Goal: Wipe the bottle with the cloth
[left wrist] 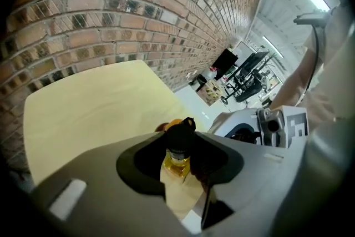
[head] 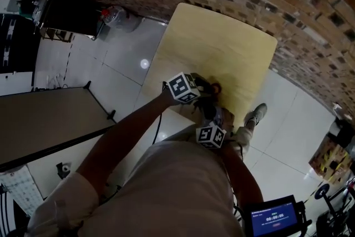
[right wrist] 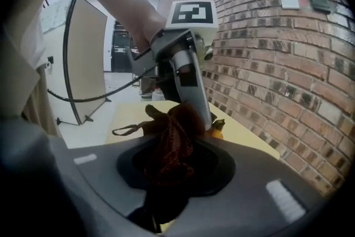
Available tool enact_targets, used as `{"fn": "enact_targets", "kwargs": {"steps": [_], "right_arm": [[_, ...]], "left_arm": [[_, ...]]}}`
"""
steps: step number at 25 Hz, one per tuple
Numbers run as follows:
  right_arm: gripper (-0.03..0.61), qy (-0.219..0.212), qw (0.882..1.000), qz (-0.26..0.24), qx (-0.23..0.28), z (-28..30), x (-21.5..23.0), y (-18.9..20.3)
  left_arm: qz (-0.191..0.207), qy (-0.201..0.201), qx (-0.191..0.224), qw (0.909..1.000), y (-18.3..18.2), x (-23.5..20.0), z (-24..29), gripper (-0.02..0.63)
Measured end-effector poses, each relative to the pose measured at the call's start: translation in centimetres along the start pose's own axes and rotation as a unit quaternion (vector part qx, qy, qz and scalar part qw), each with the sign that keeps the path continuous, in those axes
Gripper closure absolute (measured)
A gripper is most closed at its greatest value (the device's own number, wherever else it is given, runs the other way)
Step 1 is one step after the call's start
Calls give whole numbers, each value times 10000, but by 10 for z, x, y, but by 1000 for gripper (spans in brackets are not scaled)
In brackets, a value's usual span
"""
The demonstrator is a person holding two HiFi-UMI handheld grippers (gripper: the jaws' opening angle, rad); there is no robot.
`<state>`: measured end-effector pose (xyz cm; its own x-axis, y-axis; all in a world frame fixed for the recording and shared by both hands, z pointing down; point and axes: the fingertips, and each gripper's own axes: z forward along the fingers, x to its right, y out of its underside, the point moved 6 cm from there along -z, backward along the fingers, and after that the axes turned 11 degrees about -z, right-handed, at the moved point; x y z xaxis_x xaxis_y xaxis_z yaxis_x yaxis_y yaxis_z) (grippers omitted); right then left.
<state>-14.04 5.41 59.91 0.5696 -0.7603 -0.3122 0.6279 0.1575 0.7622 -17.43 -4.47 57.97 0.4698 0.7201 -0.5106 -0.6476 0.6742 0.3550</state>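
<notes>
Between the jaws of the left gripper (left wrist: 179, 145) only cap and neck of the bottle (left wrist: 177, 165) show — its body hidden below. The cloth (right wrist: 166, 136) buries the jaws of the right gripper (right wrist: 169, 159) — their tips unseen.

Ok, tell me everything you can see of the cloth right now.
The cloth is dark reddish-brown fabric with a mottled weave, crumpled into a bunch. The right hand-held gripper has its jaws closed on the lower part; the rest stands up out of them, above the pale wooden table. A thin loop sticks out to the left. Its top lies against the left hand-held gripper; whether it touches the bottle there is unclear.
</notes>
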Motion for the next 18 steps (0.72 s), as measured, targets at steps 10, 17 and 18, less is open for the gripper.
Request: {"fn": "enact_targets", "kwargs": {"steps": [10,17,18], "right_arm": [[485,119,9998,-131,37,-1,-5,4],[489,-327,9987,-395,-79,2,-27,6],[491,-421,9986,-282,-156,4,-31,9]], "left_arm": [[-610,-314,315,9971,7,1,0,440],[-823,-355,436,9950,10,1,2,440],[-847,-354,447,9948,10,1,2,440]]}}
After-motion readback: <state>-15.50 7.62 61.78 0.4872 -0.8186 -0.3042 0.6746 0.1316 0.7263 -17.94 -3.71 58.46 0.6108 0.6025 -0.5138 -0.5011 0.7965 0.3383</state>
